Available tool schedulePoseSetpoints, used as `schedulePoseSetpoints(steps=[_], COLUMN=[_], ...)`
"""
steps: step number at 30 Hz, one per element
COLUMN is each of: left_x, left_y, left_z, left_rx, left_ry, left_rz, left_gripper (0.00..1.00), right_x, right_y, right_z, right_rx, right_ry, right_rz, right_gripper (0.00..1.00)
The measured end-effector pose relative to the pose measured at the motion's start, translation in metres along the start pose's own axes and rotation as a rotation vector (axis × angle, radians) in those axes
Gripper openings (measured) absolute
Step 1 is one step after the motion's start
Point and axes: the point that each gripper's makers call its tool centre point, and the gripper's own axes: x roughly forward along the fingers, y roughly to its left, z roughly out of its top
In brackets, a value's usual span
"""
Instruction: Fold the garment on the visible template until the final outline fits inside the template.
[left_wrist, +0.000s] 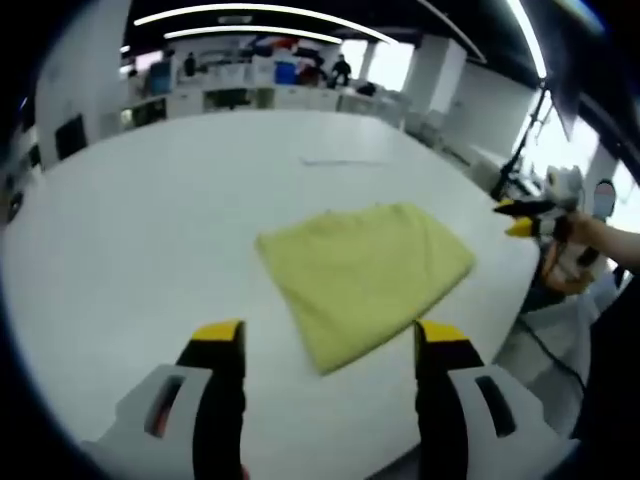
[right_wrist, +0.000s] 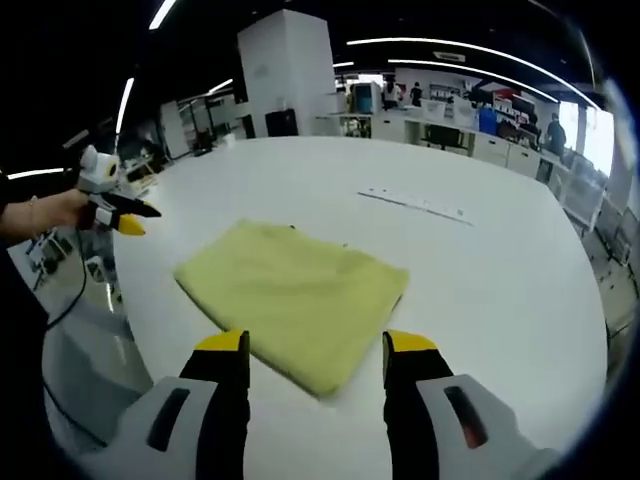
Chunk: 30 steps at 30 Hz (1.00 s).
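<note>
Garment (left_wrist: 365, 277) folded, hand-held grippers apart

A broad white table (right_wrist: 500, 290) carries a thin pale strip (right_wrist: 415, 203) lying flat on its far part. Beyond the far edge runs a row of white counters (left_wrist: 250, 97) with a blue box (left_wrist: 286, 72) on top. A big white square pillar (right_wrist: 287, 70) rises behind. Long ceiling light strips (left_wrist: 240, 12) glow overhead.

I can read no text, label or number anywhere around my folded yellow cloth garment (left_wrist: 365, 275) here.
</note>
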Motion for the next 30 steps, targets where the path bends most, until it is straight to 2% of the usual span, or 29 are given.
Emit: schedulePoseSetpoints(steps=[3, 11, 16, 30], left_x=[-0.011, -0.034, -0.048, -0.066], left_y=[-0.001, -0.007, -0.018, -0.048], left_z=[-0.006, -0.017, -0.02, -0.018], left_rx=[-0.038, -0.064, -0.049, 0.015], left_ry=[-0.016, -0.027, -0.027, -0.03], left_rz=[0.008, 0.025, 0.009, -0.043], left_gripper=[0.65, 0.69, 0.77, 0.97], right_x=[-0.009, -0.029, -0.046, -0.075], right_y=[0.006, 0.017, 0.021, 0.035], right_z=[-0.002, -0.012, -0.021, -0.027], right_rx=[0.012, 0.03, 0.045, 0.062], right_ry=[-0.011, -0.015, -0.008, -0.021], right_rz=[0.002, 0.015, 0.014, 0.016], right_gripper=[0.59, 0.66, 0.7, 0.78])
